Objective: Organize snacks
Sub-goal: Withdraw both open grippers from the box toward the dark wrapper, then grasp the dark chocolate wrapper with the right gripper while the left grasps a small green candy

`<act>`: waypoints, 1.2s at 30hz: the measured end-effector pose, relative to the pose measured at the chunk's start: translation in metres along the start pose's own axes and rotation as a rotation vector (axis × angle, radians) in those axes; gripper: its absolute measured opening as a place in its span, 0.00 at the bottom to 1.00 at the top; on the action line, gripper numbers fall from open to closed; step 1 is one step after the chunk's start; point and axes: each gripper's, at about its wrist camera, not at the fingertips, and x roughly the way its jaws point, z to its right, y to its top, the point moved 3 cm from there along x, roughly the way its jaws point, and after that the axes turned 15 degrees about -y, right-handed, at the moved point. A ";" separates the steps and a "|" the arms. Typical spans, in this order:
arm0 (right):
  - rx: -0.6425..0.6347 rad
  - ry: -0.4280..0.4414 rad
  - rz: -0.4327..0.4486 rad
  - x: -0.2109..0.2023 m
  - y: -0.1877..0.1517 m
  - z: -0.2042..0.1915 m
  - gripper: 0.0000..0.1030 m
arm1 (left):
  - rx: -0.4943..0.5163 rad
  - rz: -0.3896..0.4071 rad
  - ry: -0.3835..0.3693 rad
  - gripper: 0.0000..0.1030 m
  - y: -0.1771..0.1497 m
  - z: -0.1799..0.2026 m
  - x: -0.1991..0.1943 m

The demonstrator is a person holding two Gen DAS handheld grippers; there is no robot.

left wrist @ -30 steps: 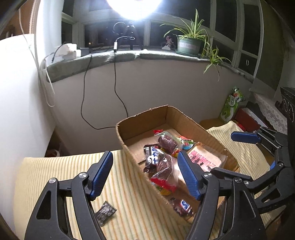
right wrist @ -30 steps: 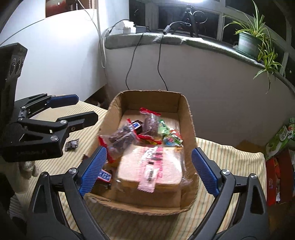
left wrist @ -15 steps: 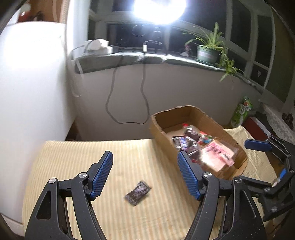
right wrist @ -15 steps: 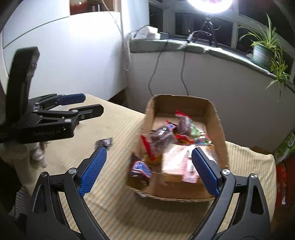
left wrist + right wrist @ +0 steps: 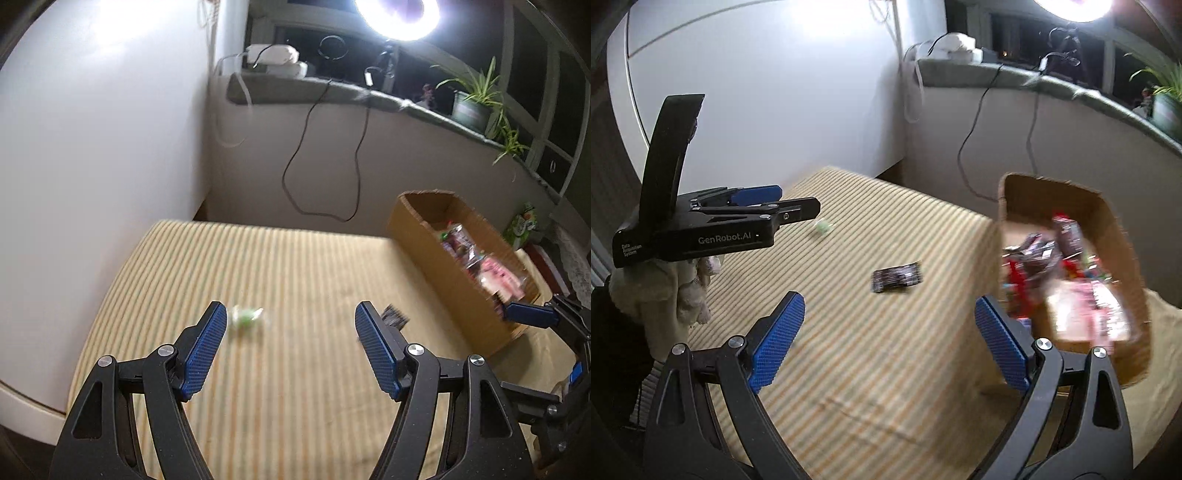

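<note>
Snacks fill the cardboard box [image 5: 1071,280] on the striped cloth [image 5: 295,277]; left gripper [image 5: 290,349] and right gripper [image 5: 890,338], jaws apart and empty, face the stray dark packet [image 5: 897,277] and small green candy [image 5: 246,317], likely boxed next.

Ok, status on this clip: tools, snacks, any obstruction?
Left tool open, empty; right tool open, empty. Small green wrapped candy and dark foil snack packet loose on striped cloth, outside brown cardboard box. Path unobstructed.

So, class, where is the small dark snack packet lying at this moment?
In the right wrist view the dark snack packet lies flat on the striped cloth, left of the cardboard box, apart from it, and nearer it than the small green candy.
</note>
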 end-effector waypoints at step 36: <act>0.001 -0.109 -0.206 0.131 0.015 -0.042 0.55 | -0.006 -0.136 -0.003 0.29 -0.014 -0.049 0.068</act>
